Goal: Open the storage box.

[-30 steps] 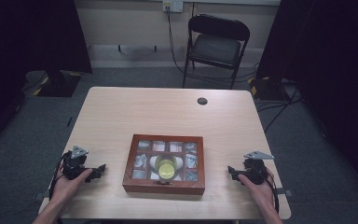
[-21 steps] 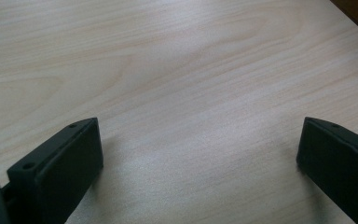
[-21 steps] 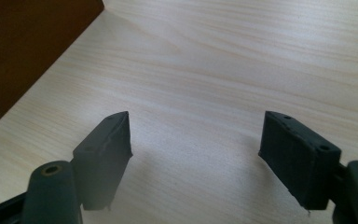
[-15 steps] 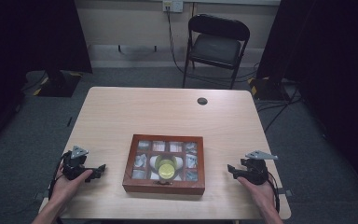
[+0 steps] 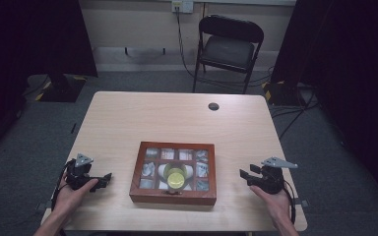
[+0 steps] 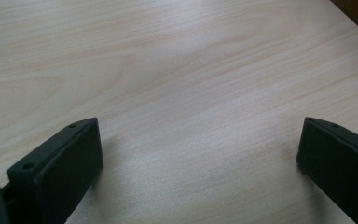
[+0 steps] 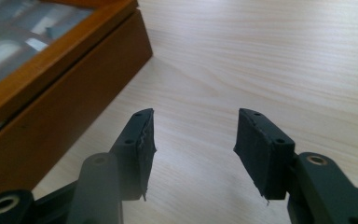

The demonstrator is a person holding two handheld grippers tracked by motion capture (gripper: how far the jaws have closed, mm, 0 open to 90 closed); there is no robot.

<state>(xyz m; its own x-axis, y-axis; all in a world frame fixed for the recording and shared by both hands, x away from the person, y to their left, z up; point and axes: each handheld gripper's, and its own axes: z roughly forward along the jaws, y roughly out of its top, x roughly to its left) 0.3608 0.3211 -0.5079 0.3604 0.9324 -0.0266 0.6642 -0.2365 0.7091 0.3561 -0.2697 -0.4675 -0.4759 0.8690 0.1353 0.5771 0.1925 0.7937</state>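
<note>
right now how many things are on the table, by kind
wooden box: 1
yellow-green round object over the box's middle: 1
small dark disc: 1
hand-held grippers, left and right: 2
total: 5

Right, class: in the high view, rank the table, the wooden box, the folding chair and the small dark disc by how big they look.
1. Table
2. Folding chair, though it stands farther from the camera, so its true size is unsure
3. Wooden box
4. Small dark disc
</note>
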